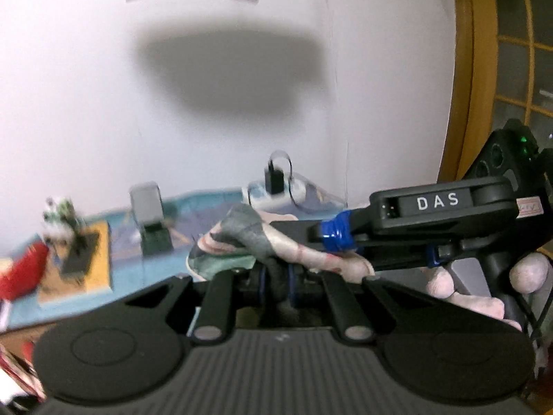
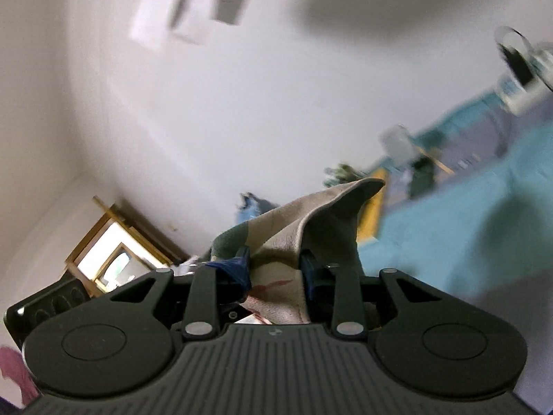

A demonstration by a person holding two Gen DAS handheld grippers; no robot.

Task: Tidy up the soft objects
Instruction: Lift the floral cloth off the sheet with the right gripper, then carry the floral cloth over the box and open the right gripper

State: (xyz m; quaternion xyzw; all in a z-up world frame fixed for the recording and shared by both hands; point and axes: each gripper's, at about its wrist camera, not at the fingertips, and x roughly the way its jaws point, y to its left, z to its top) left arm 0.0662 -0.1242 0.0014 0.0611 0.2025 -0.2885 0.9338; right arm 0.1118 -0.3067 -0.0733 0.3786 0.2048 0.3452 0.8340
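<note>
both grippers are pinching the same cloth (image 1: 238, 238) up off the blue table (image 1: 145, 276): left gripper (image 1: 276, 276) clamped tight, right gripper (image 2: 274, 273) narrow on a bunched fold. looks light and floppy, so i'd grab corners.

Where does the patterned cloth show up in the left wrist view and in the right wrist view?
Left wrist view: the cloth sits low centre, bunched just above the black fingers.
Right wrist view: the cloth rises from bottom centre, peaking right of centre.
Shared landmark: the blue bed cover.
</note>
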